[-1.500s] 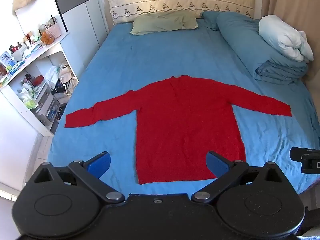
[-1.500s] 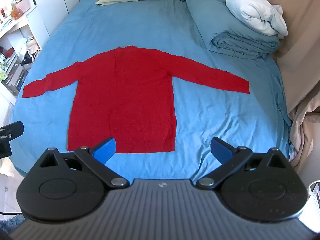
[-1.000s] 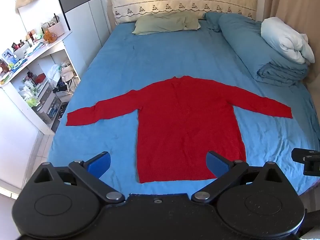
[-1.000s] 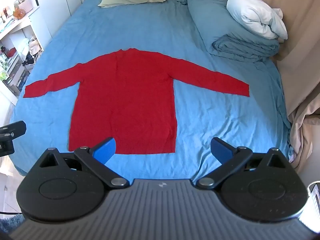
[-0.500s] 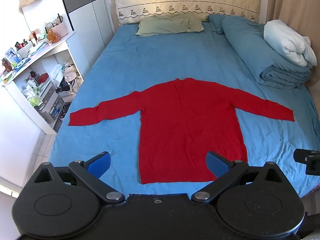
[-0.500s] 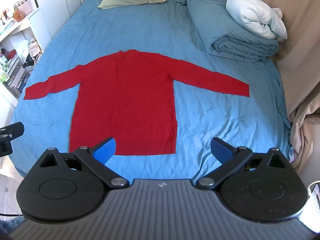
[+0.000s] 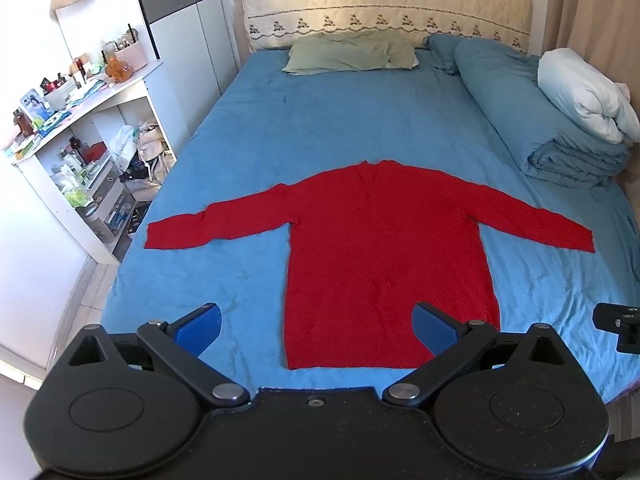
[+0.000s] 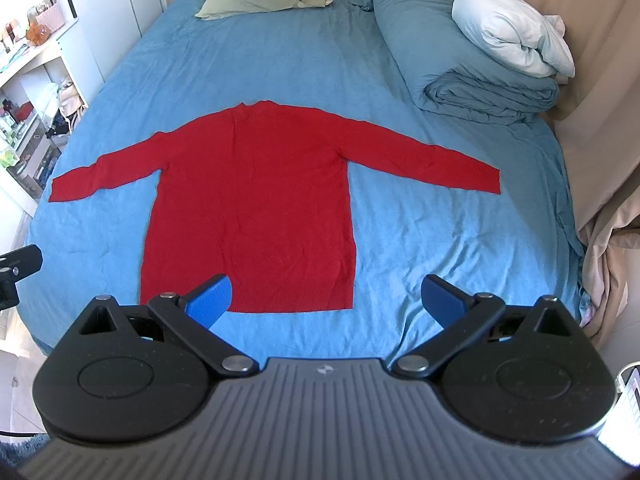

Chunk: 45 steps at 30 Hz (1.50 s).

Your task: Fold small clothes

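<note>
A red long-sleeved sweater [image 7: 384,248] lies flat on the blue bed sheet [image 7: 320,120], sleeves spread left and right, hem toward me. It shows the same way in the right wrist view [image 8: 256,200]. My left gripper [image 7: 316,326] is open and empty, held above the bed's near edge over the hem's left part. My right gripper [image 8: 326,298] is open and empty, above the hem's right corner. Neither touches the sweater.
A green pillow [image 7: 352,54] lies at the headboard. A rolled blue duvet [image 7: 532,120] with a white pillow [image 7: 584,92] on it runs along the right side. A cluttered white shelf [image 7: 80,128] stands left of the bed. Curtains [image 8: 600,120] hang on the right.
Both grippers have drifted slightly, so the sweater sits a little lower in each view. The jaws stay open and the sweater has not moved.
</note>
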Each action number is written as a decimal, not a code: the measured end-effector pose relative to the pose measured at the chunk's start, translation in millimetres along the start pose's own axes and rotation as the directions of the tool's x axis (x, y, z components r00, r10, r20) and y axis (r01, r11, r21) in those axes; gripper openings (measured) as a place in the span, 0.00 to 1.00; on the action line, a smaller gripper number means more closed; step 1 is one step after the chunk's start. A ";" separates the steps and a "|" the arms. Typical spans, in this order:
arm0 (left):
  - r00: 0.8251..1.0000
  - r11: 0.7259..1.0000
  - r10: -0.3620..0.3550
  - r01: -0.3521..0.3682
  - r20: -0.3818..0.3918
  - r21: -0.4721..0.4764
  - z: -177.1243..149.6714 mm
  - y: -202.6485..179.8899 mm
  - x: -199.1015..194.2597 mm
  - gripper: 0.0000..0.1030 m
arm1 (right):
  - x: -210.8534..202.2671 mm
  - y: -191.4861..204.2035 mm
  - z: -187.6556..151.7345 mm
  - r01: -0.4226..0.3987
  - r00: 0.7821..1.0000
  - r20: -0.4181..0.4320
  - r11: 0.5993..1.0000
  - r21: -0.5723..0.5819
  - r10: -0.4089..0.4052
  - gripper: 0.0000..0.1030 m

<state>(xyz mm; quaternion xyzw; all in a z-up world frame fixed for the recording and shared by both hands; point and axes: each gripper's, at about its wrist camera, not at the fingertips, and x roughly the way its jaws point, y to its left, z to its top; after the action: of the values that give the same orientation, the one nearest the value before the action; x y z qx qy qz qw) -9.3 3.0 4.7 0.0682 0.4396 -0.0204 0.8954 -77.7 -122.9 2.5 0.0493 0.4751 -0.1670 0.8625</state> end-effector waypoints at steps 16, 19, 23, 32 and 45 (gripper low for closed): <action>1.000 1.000 0.000 0.000 0.022 0.001 -1.0 -1.7 -3.2 1.00 | -1.6 -1.8 0.8 -0.011 1.000 0.006 1.000 0.010 0.011 1.00; 1.000 1.000 -0.006 0.006 0.026 -0.002 -1.0 0.2 -3.5 1.00 | -1.9 -3.2 0.8 -0.014 1.000 0.007 1.000 0.011 0.014 1.00; 0.999 1.000 -0.008 0.008 0.031 -0.003 -1.9 1.0 -4.4 1.00 | -2.6 -4.2 0.4 -0.015 1.000 0.008 1.000 0.010 0.014 1.00; 0.999 1.000 -0.007 0.007 0.035 -0.004 -3.1 2.8 -4.7 1.00 | -4.0 -2.8 -2.1 -0.012 1.000 0.013 1.000 0.003 0.011 1.00; 0.999 1.000 -0.006 0.006 0.035 0.001 -3.0 3.3 -5.0 1.00 | -3.7 -2.0 -1.8 -0.009 1.000 0.013 1.000 0.005 0.009 1.00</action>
<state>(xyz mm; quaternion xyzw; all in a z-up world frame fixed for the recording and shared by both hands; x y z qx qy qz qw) -14.4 6.6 7.2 0.0668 0.4239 -0.0247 0.9029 -81.6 -123.4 4.8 0.0523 0.4689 -0.1645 0.8662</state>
